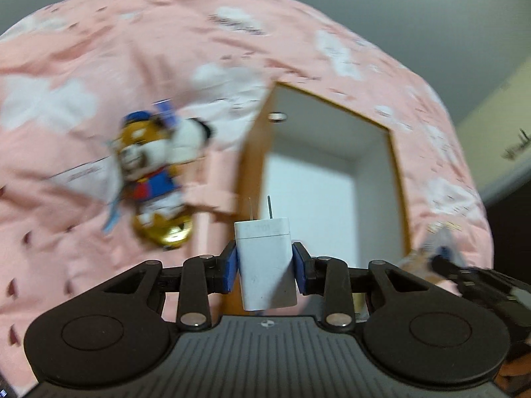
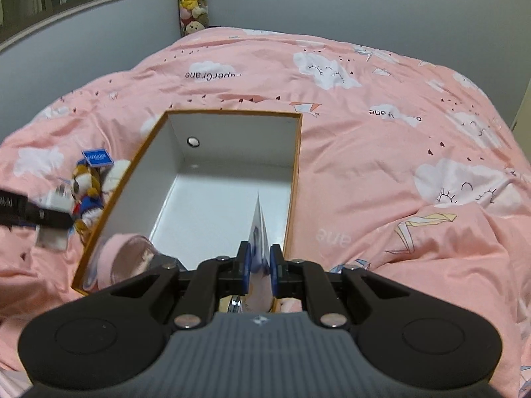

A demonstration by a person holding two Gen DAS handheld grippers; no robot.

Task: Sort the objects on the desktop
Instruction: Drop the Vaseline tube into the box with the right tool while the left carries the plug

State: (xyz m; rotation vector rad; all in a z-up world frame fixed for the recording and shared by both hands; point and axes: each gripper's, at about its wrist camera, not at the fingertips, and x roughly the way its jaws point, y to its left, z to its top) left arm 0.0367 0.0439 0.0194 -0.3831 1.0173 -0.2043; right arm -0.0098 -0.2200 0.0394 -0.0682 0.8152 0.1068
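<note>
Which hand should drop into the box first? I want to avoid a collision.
Probably the right: the right gripper holds a thin card already over the open box. The left gripper, gripping the white charger, sits beside the box.

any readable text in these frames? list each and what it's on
"aperCrane", upside down: pink duvet, on a white cloud.
"ane", upside down: two more clouds; the rest is hidden in folds.
Blue tag on the plush toy: too small.
White charger marking: blurred.

Bedroom: pink quilted bed (image 2: 381, 165), plush toys (image 2: 193, 0).
</note>
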